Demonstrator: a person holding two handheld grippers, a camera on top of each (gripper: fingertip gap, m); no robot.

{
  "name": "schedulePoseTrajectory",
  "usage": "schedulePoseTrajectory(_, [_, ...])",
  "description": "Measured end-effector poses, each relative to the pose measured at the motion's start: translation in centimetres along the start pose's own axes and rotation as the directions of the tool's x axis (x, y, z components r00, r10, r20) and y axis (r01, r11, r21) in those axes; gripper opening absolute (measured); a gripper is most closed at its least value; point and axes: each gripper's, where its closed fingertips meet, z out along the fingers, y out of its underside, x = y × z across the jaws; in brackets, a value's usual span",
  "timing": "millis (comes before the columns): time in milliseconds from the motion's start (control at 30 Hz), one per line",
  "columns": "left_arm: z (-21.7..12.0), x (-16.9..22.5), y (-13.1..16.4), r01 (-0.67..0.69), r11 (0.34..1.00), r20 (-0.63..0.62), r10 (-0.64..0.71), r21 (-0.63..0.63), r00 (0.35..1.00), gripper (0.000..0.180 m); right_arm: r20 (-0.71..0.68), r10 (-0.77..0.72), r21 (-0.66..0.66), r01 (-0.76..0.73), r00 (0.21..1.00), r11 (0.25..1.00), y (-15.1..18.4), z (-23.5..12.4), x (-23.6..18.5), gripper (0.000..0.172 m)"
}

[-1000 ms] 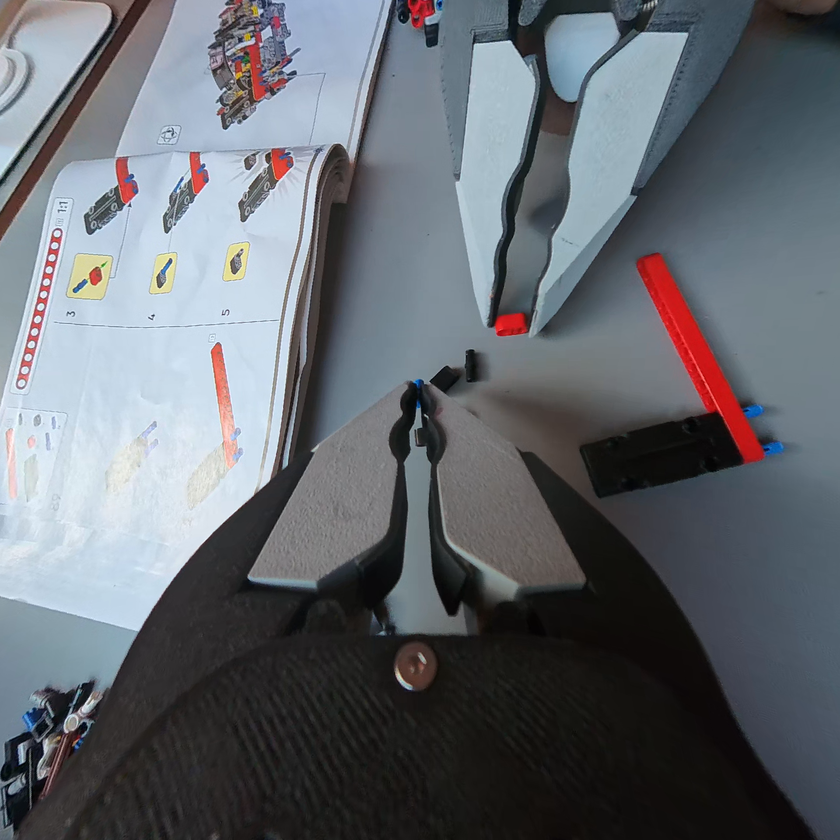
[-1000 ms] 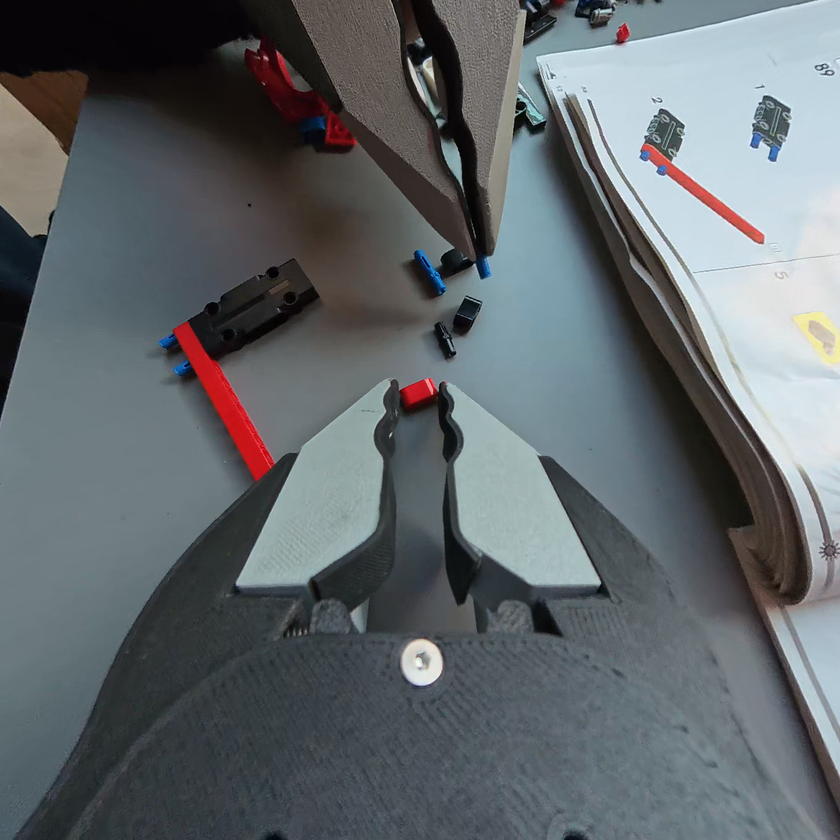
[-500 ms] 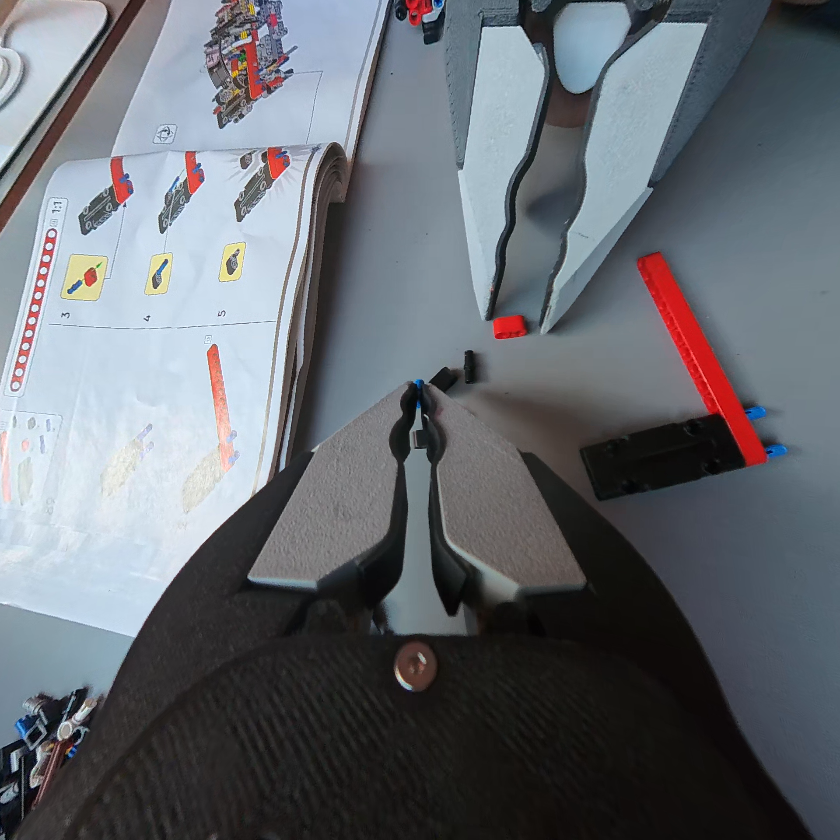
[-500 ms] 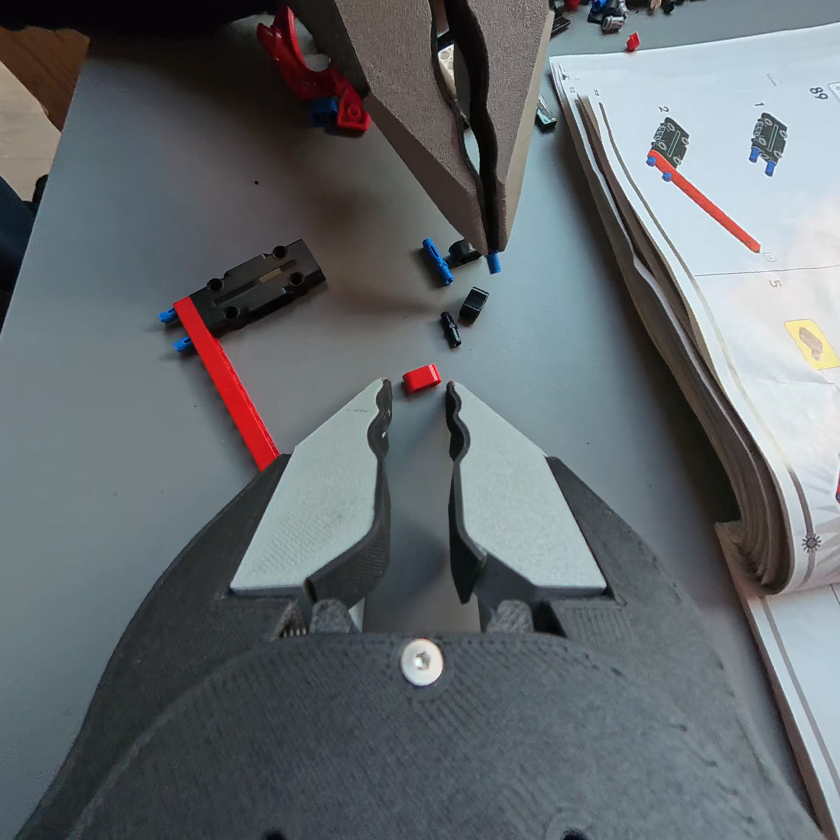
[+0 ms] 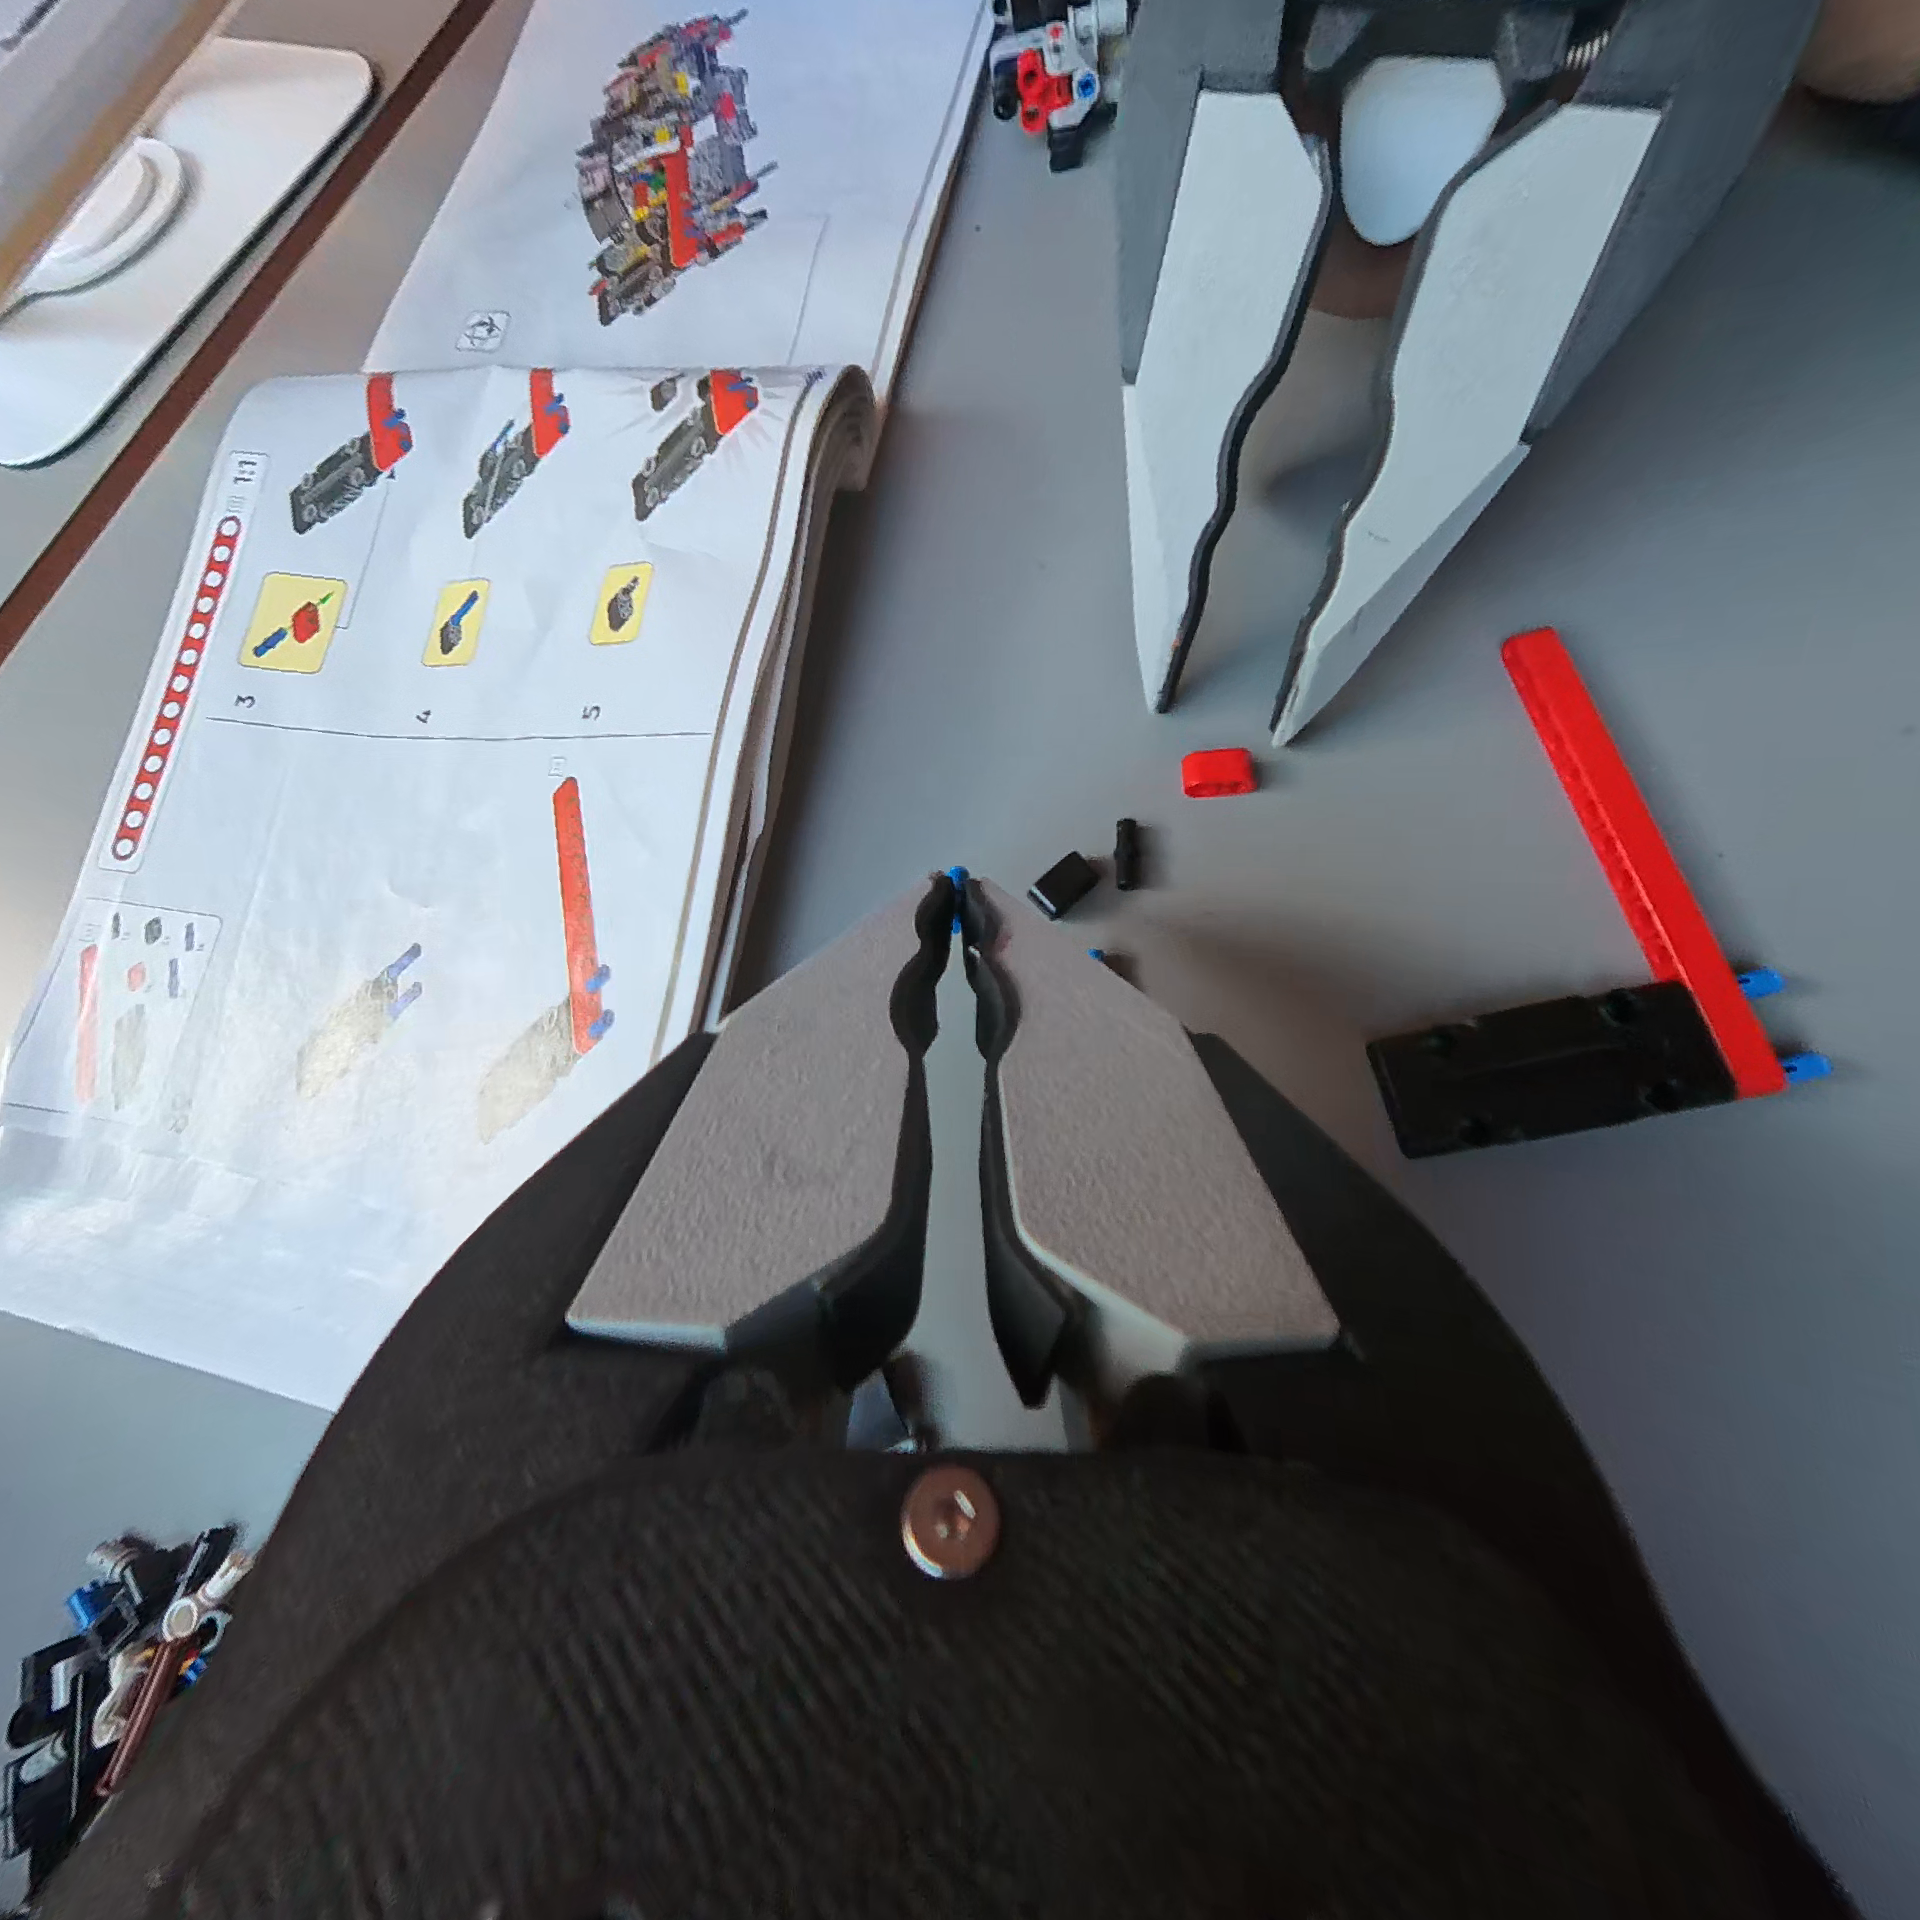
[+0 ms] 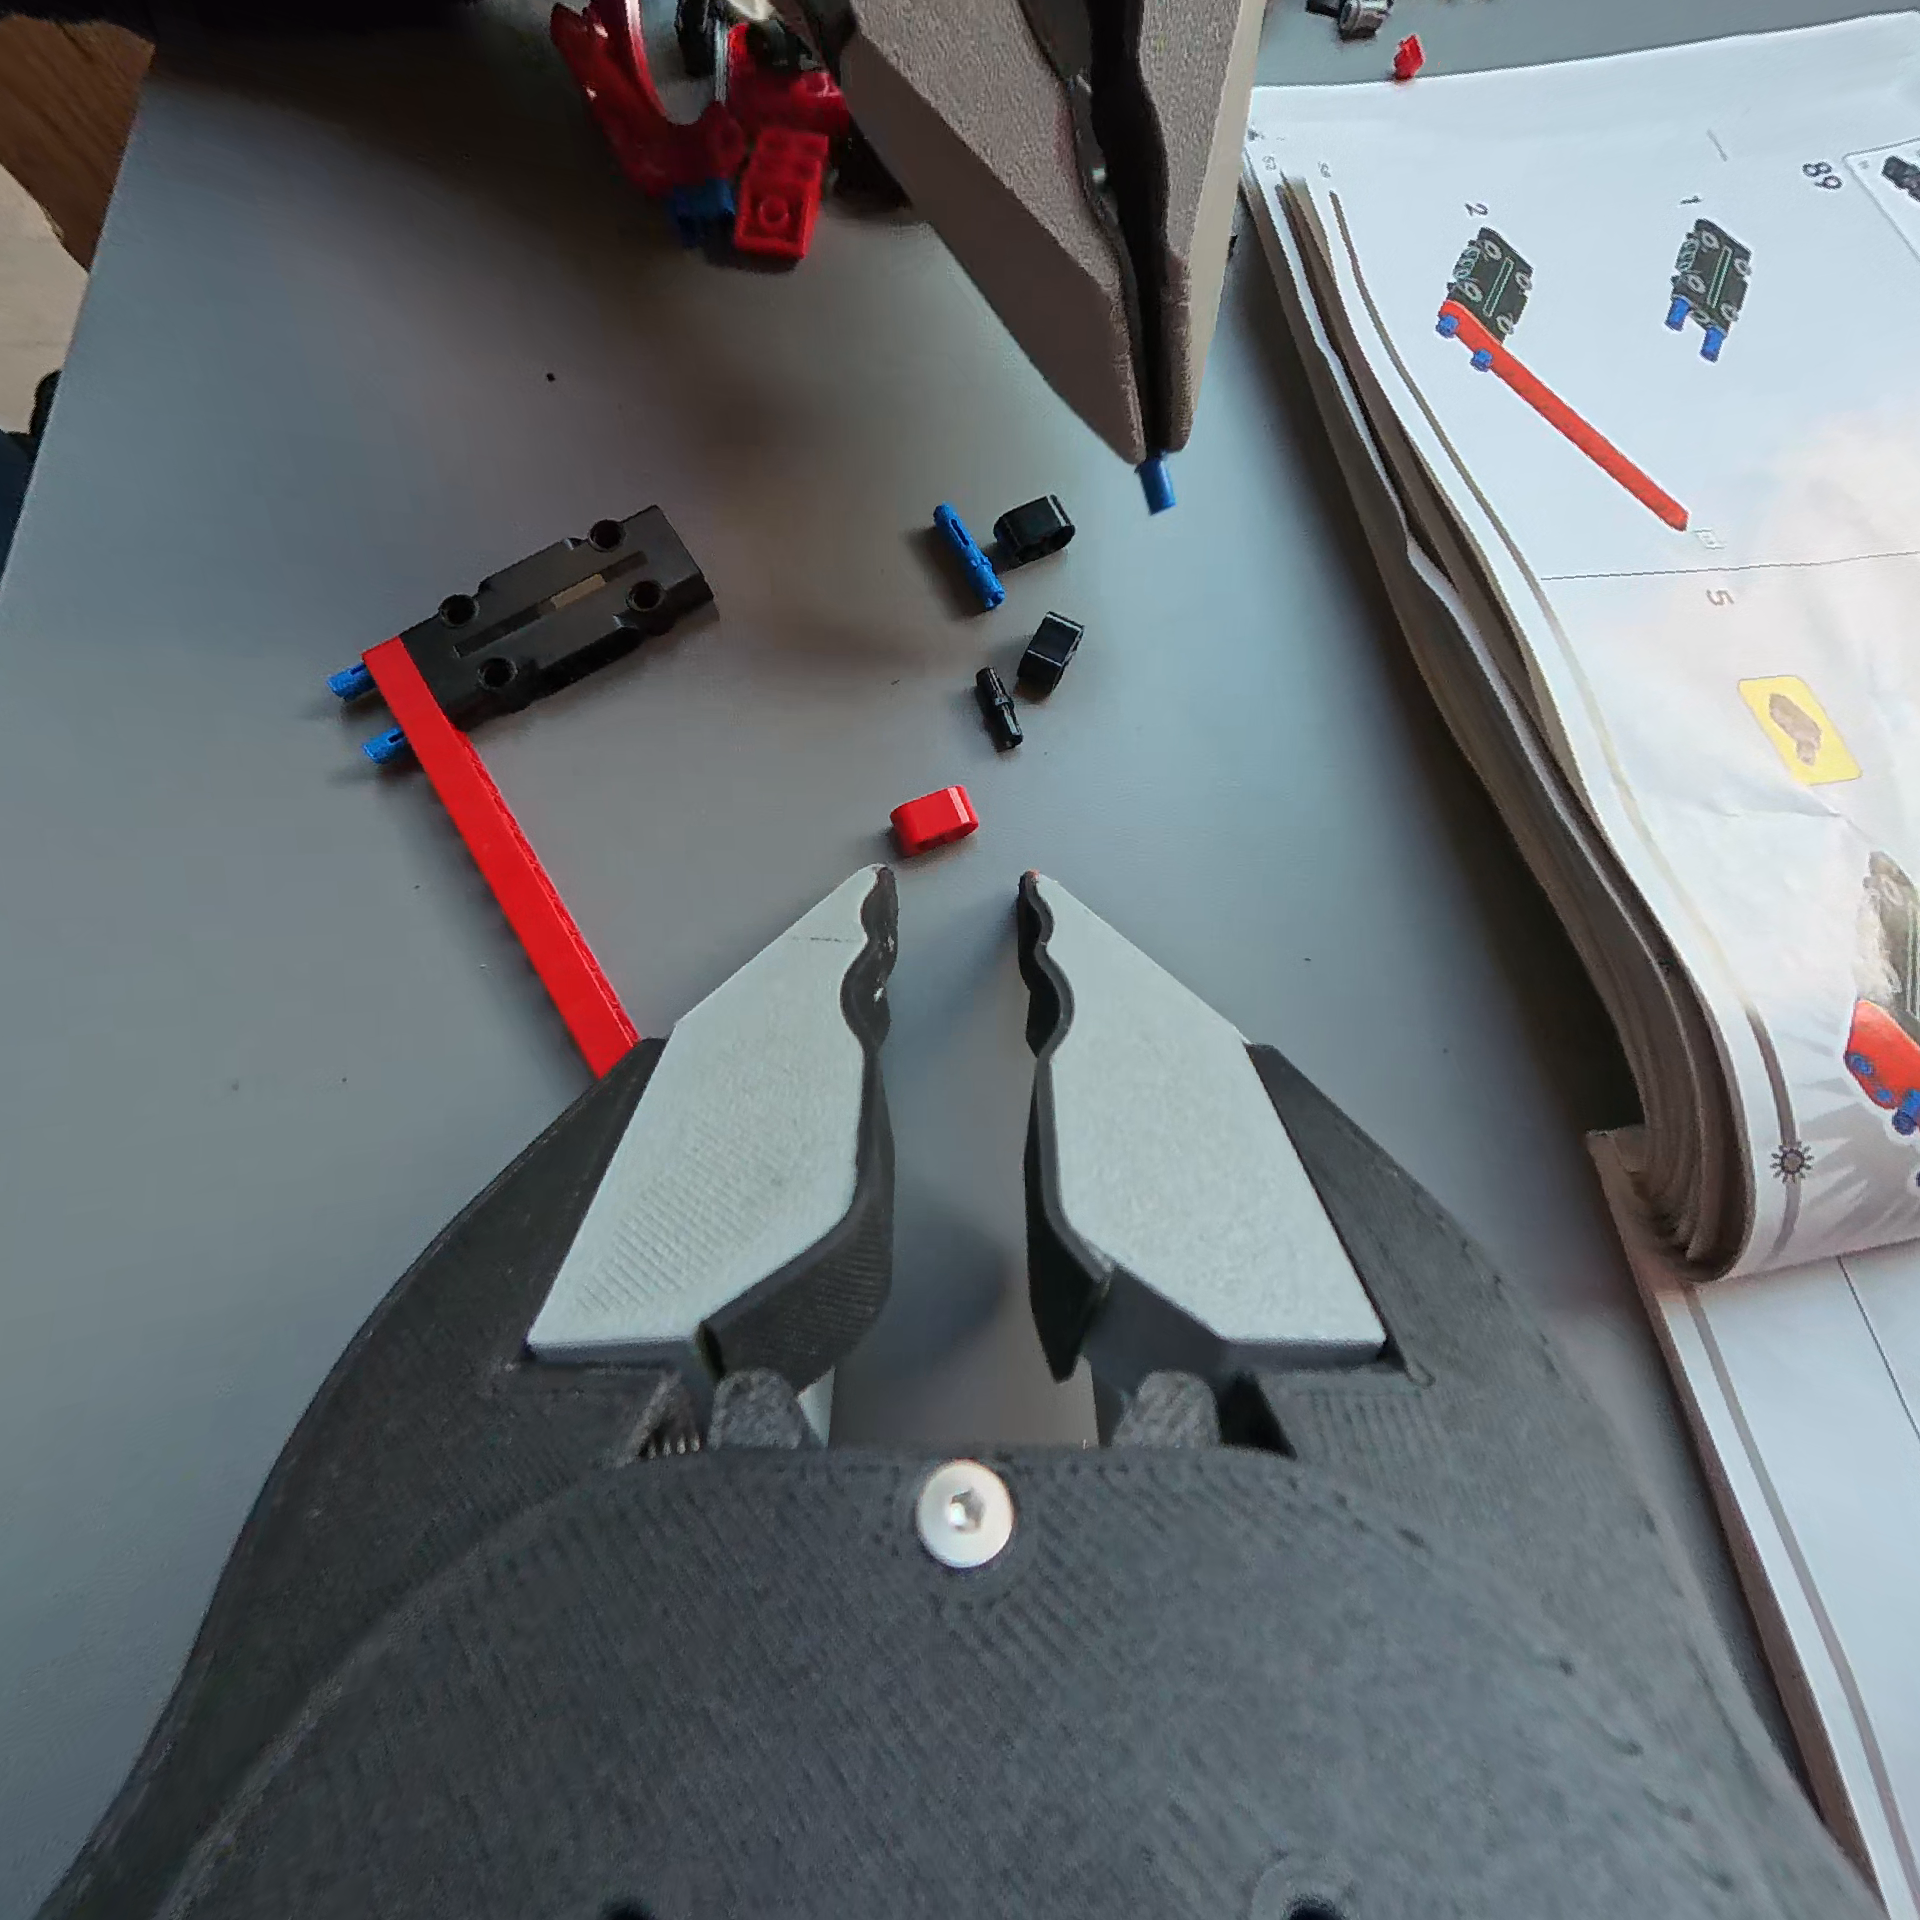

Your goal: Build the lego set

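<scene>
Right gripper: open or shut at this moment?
Open. The right gripper has table showing between its fingertips, nothing in them; the small red piece lies just ahead of them, untouched.

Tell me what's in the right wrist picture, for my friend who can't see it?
The right gripper hangs open over a grey table, just short of a small red piece. Farther off, the left gripper pinches a blue pin above loose black and blue bits. A long red beam joined to a black block lies left; an open instruction booklet lies right.

Parted right tool [image 6: 956, 883] just behind small red piece [image 6: 933, 821]
</scene>
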Motion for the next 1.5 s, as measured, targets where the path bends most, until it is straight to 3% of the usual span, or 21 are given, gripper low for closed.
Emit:
schedulePoseTrajectory(333, [-0.1, -0.2, -1.0, -0.01, 0.999, 0.028, 0.009, 0.054, 1.0, 0.0, 0.014, -0.007, 0.02, 0.007, 1.0, 1.0, -0.4, -0.2, -0.3, 0.014])
schedulePoseTrajectory(433, [-0.8, 0.7, -2.7, -0.087, 0.985, 0.025, 0.084, 0.151, 0.996, 0.0, -0.011, 0.022, 0.184, -0.02, 1.0, 0.983, -2.9, -1.8, 0.5, 0.007])
schedulePoseTrajectory(567, [-2.0, 2.2, -5.0, -0.218, 0.941, 0.064, 0.208, 0.259, 0.976, 0.0, 0.076, 0.149, 0.347, -0.166, 0.986, 0.923, -5.3, -3.0, 1.0, 0.009])
schedulePoseTrajectory(1067, [-2.8, 3.7, -6.2, -0.302, 0.893, 0.087, 0.29, 0.335, 0.953, 0.0, 0.21, 0.179, 0.473, -0.261, 0.961, 0.842, -7.9, -3.9, 0.1, 0.008])
schedulePoseTrajectory(1500, [-3.2, 4.1, -6.6, -0.28, 0.885, 0.058, 0.279, 0.373, 0.959, 0.0, 0.21, 0.149, 0.507, -0.238, 0.966, 0.828, -8.4, -4.6, -0.2, 0.0])
